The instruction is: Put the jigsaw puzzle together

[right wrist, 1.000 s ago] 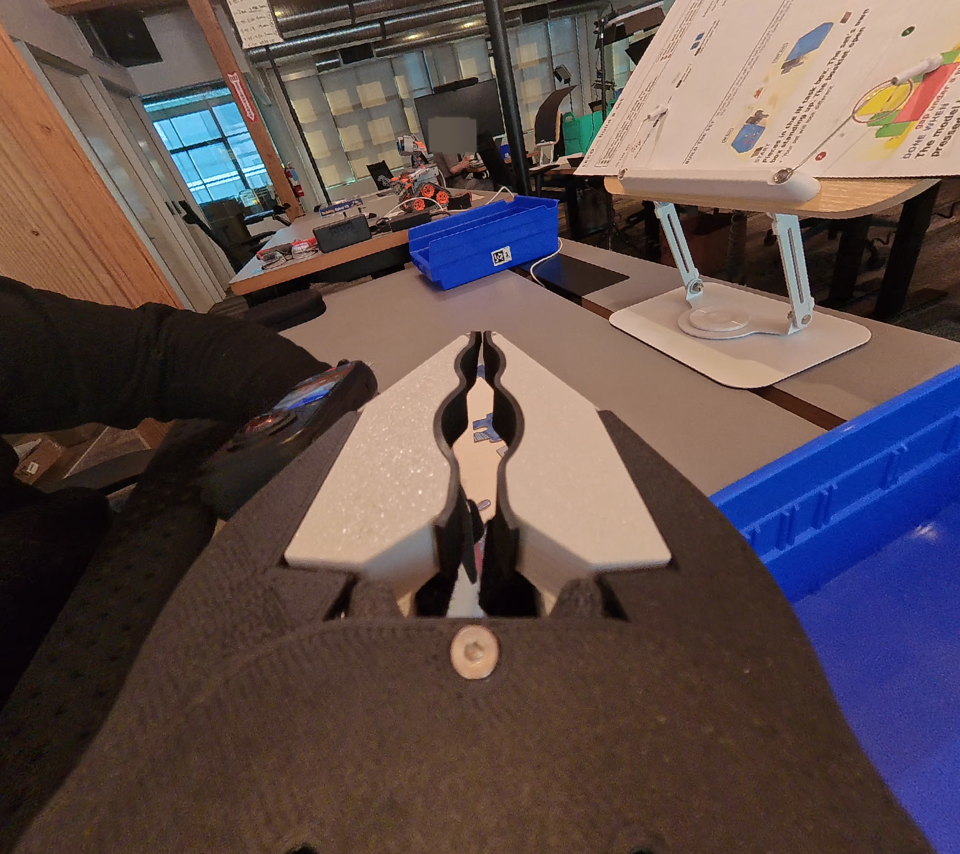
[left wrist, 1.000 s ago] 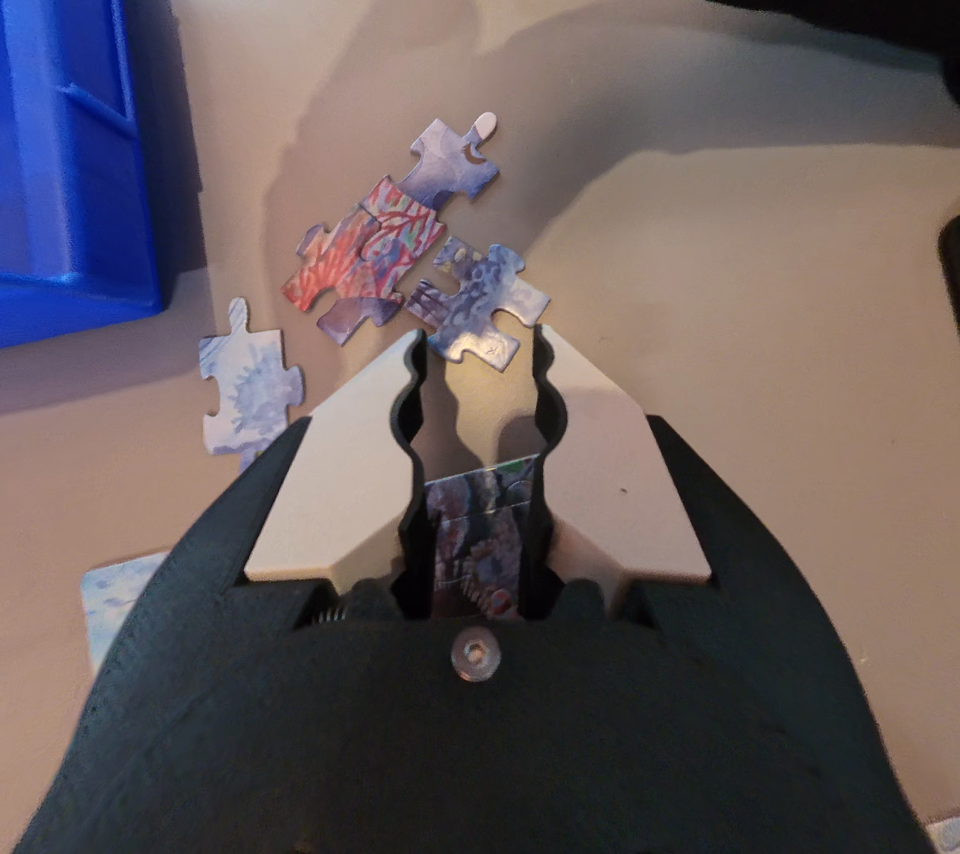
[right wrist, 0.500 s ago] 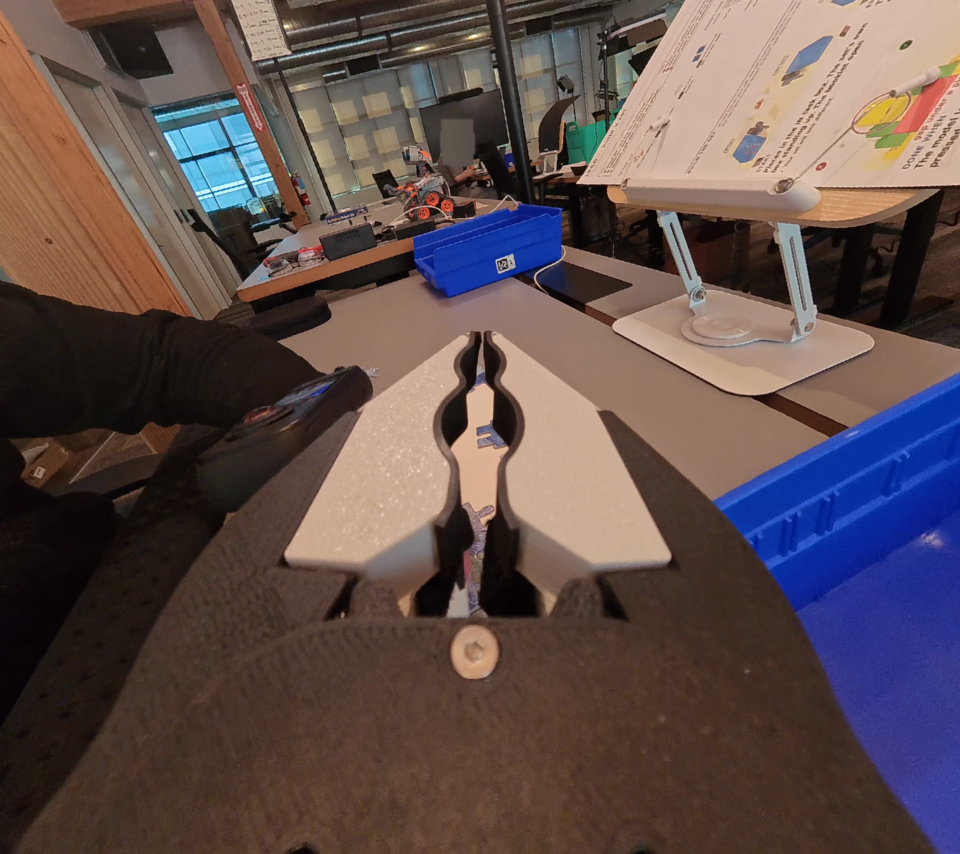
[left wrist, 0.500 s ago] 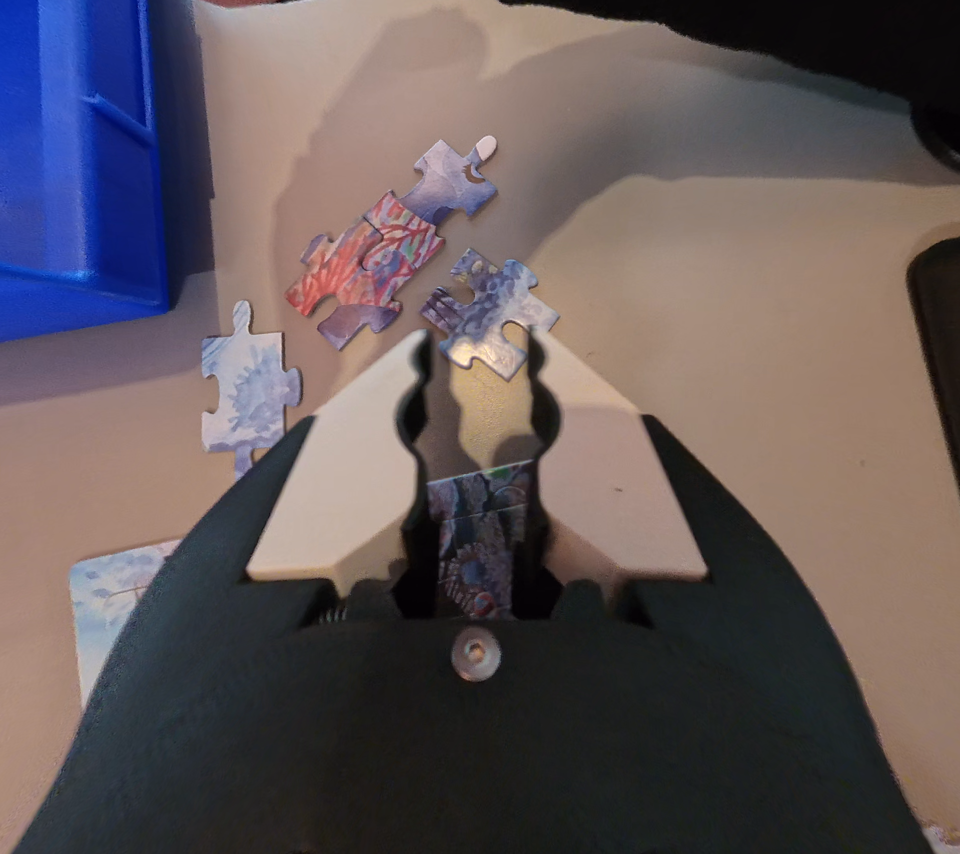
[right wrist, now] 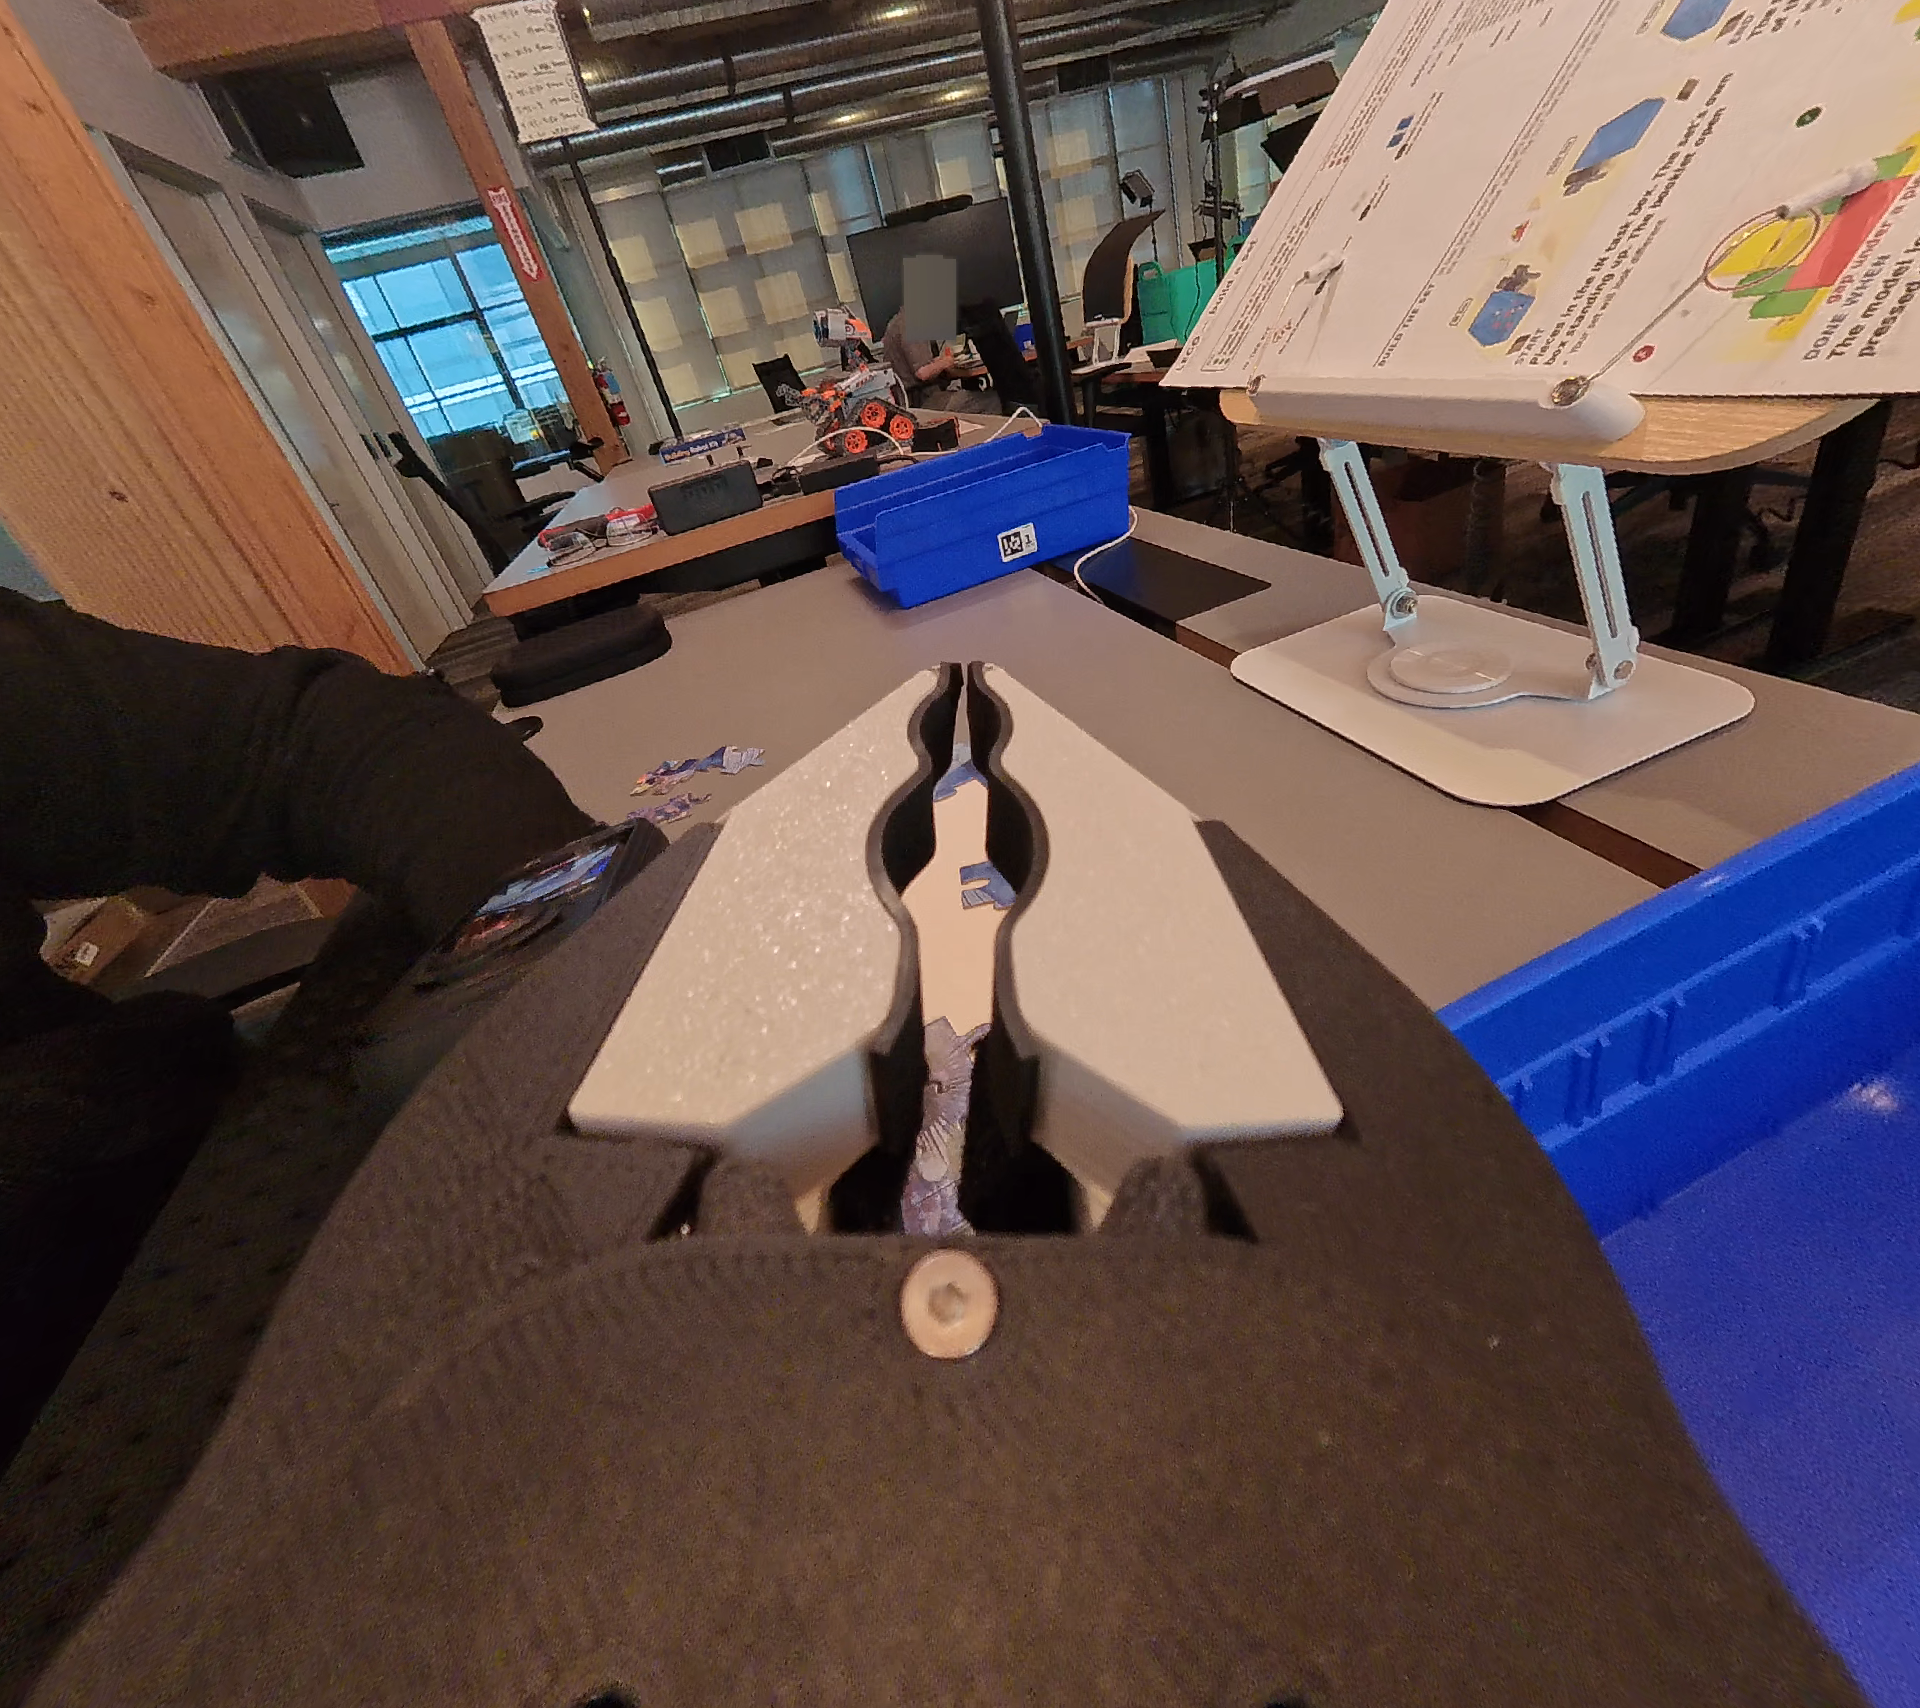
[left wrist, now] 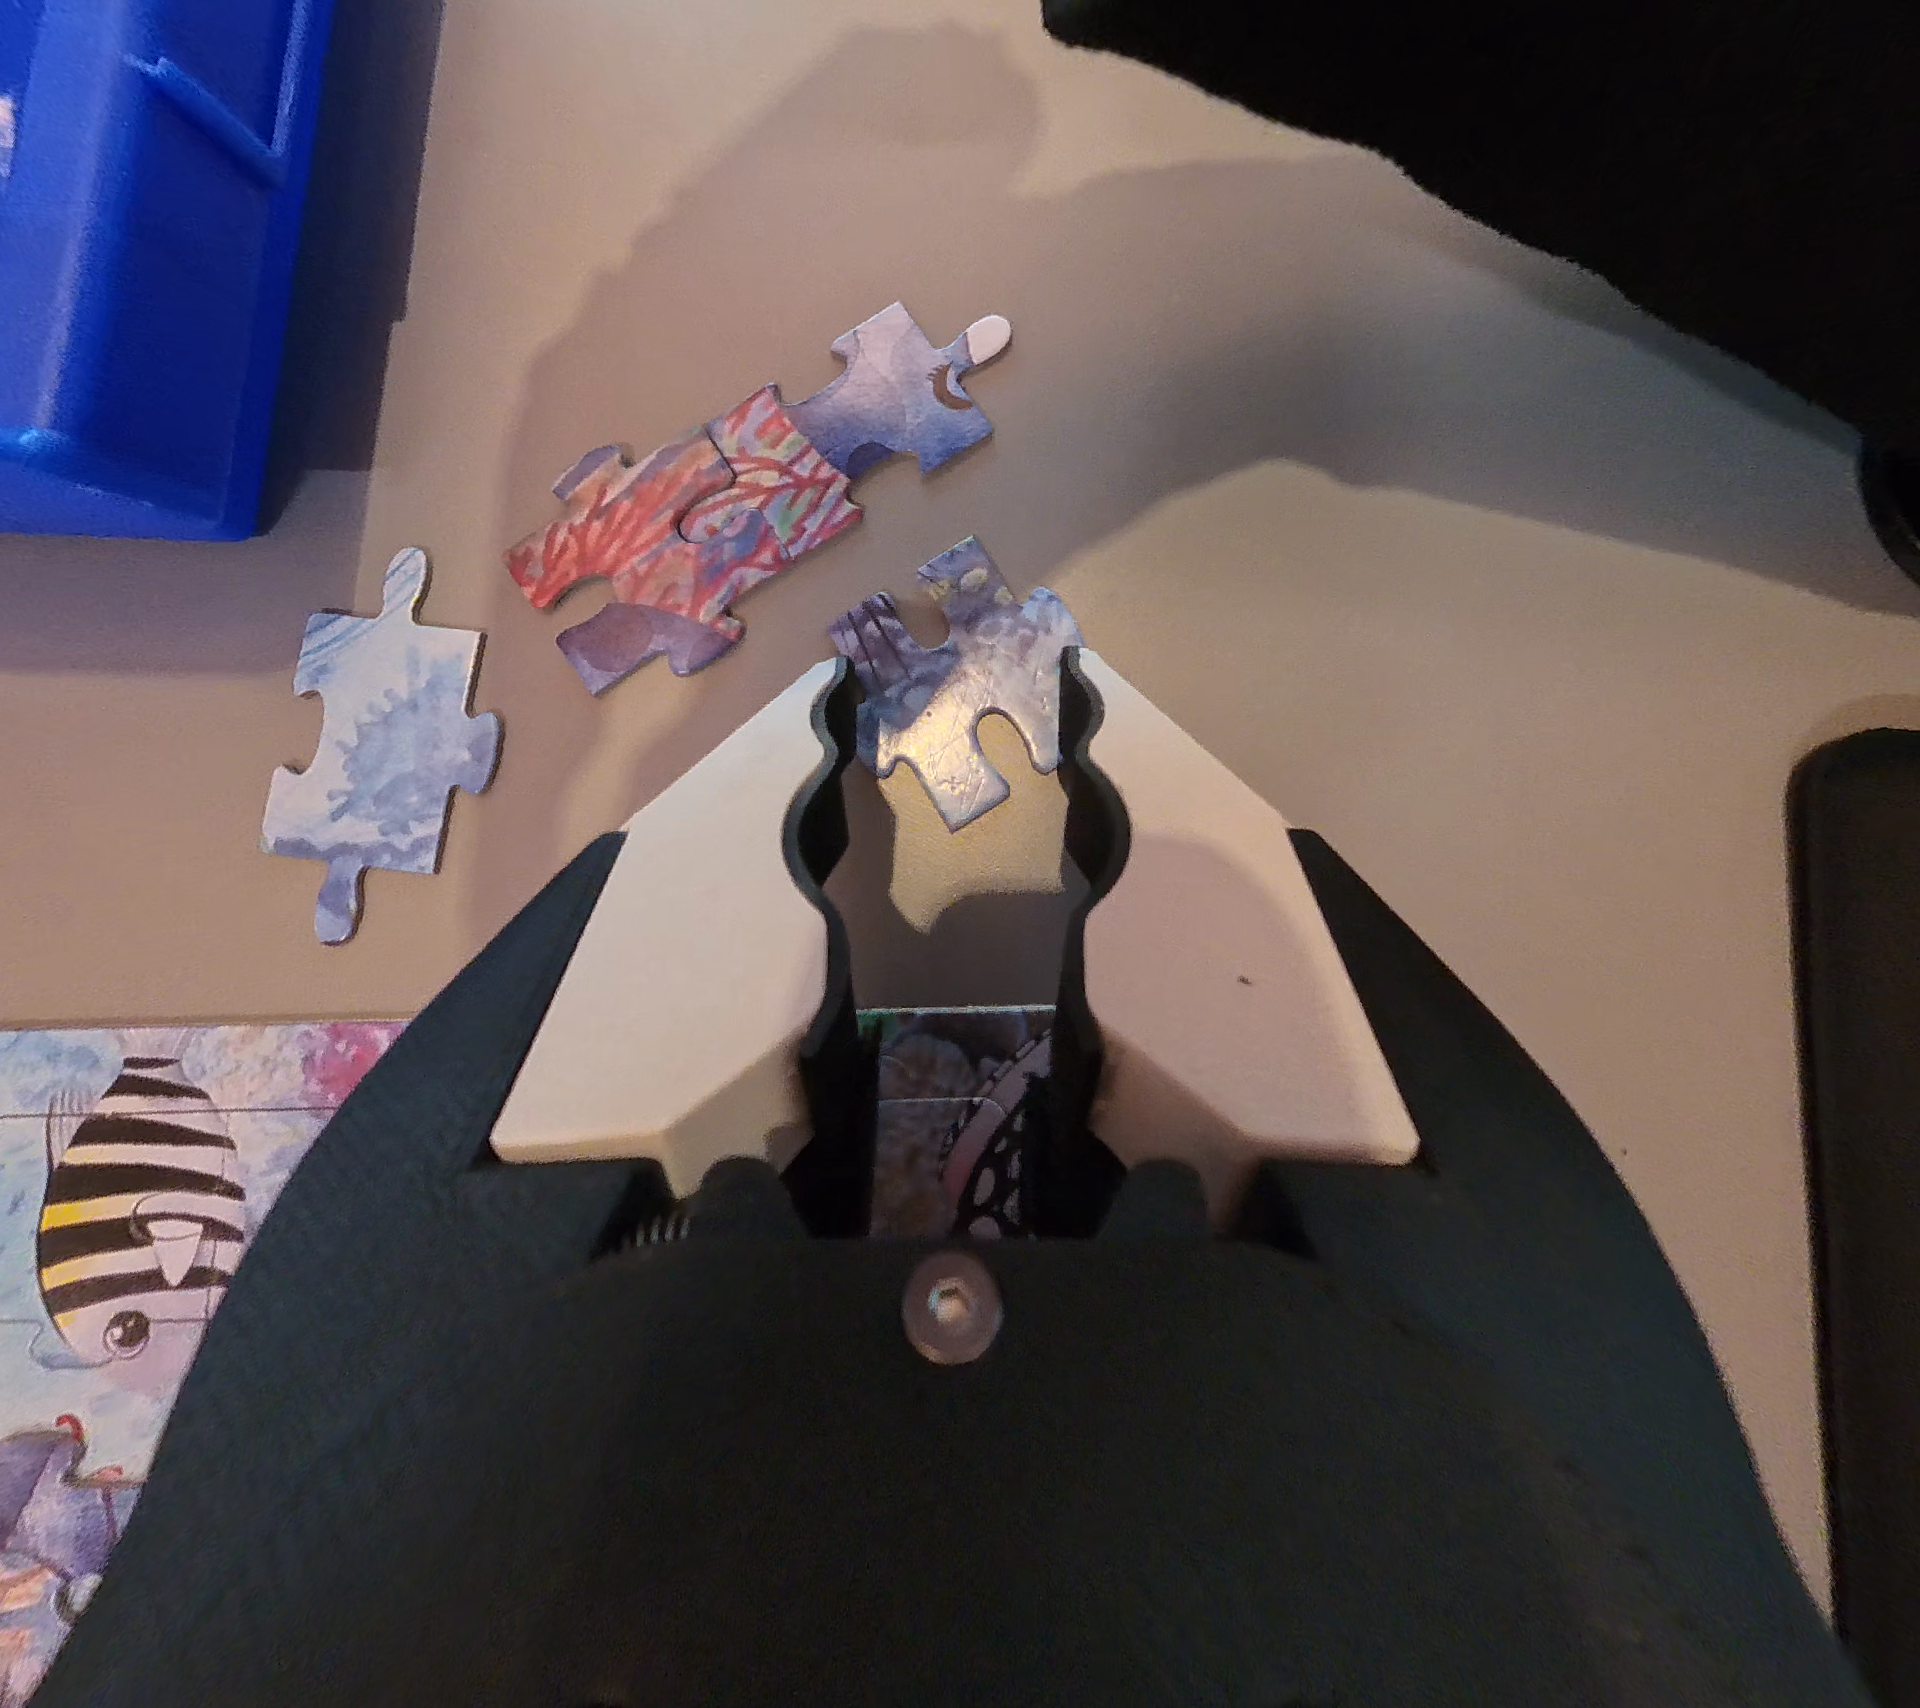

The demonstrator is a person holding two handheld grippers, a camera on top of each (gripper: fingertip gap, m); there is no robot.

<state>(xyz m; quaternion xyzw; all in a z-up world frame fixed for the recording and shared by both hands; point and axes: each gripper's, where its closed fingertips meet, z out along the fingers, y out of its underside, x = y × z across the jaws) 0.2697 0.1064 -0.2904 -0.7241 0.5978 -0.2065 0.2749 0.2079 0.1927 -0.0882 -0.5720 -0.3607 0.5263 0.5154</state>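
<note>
In the left wrist view my left gripper (left wrist: 956, 671) has its white fingertips pressed against the two sides of a glossy blue-purple puzzle piece (left wrist: 961, 713), which is tilted. Left of it lie three joined pieces with red coral (left wrist: 727, 505) and a loose pale blue piece (left wrist: 384, 744). The assembled part of the puzzle, with a striped fish (left wrist: 135, 1170), shows at the lower left. My right gripper (right wrist: 961, 676) is shut with nothing between its tips and is held above the table, pointing across the room. A few loose pieces (right wrist: 696, 770) lie beyond it.
A blue bin (left wrist: 156, 204) stands at the upper left, and shows at the right in the right wrist view (right wrist: 1714, 1087). A black-sleeved hand (left wrist: 1507, 100) hangs over the pieces. A black object (left wrist: 1860, 1139) lies at the right edge. A white document stand (right wrist: 1496, 692) and a far blue bin (right wrist: 977, 515) stand on the tables. My hands' fingertips stand some 20 centimeters from each other. To the striped fish (left wrist: 135, 1170): left tips about 15 centimeters, right tips about 20 centimeters.
My left gripper has moved forward so its tips now bracket and touch the blue-purple piece, which has turned and tilted. The assembled puzzle has come into view. The right gripper has barely shifted.
</note>
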